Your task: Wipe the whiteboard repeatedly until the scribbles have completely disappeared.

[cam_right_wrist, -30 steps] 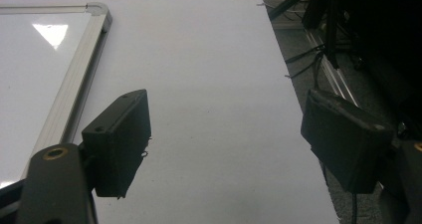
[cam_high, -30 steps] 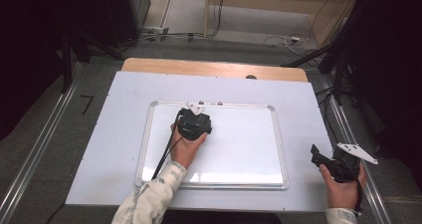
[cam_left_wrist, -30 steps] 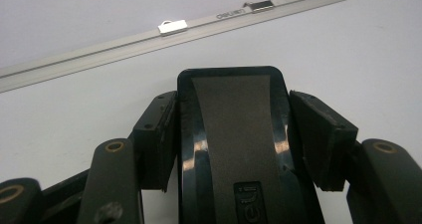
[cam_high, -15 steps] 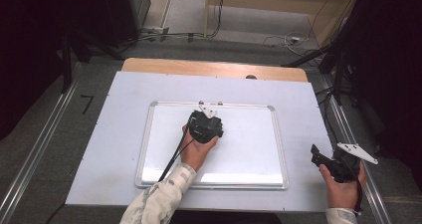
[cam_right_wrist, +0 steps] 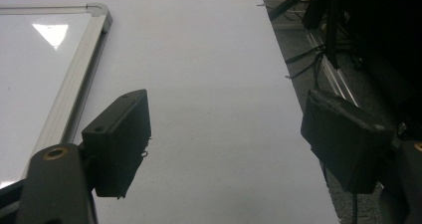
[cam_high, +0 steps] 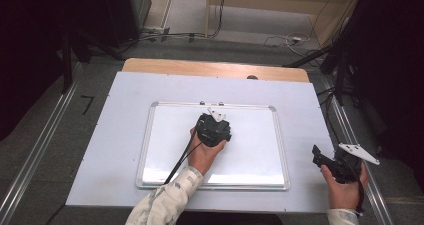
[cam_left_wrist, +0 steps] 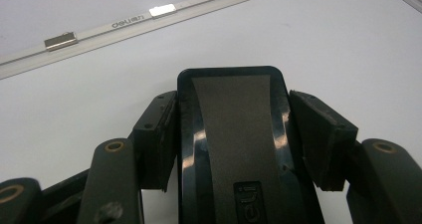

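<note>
While the left gripper (cam_left_wrist: 234, 134) clamps an eraser (cam_left_wrist: 239, 144) lengthwise over the whiteboard (cam_high: 165, 160), the right gripper (cam_right_wrist: 234, 149) idles agape beside it.

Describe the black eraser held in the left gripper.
The eraser is a glossy black plastic block with rounded corners, a matte grey strip along its top and a small logo near its base. The left gripper clamps it from both sides, jaws on its edges. It sits over the whiteboard, near its middle.

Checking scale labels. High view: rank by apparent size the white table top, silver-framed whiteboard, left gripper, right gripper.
1. White table top
2. Silver-framed whiteboard
3. Left gripper and right gripper: alike in size, not ranked.
</note>
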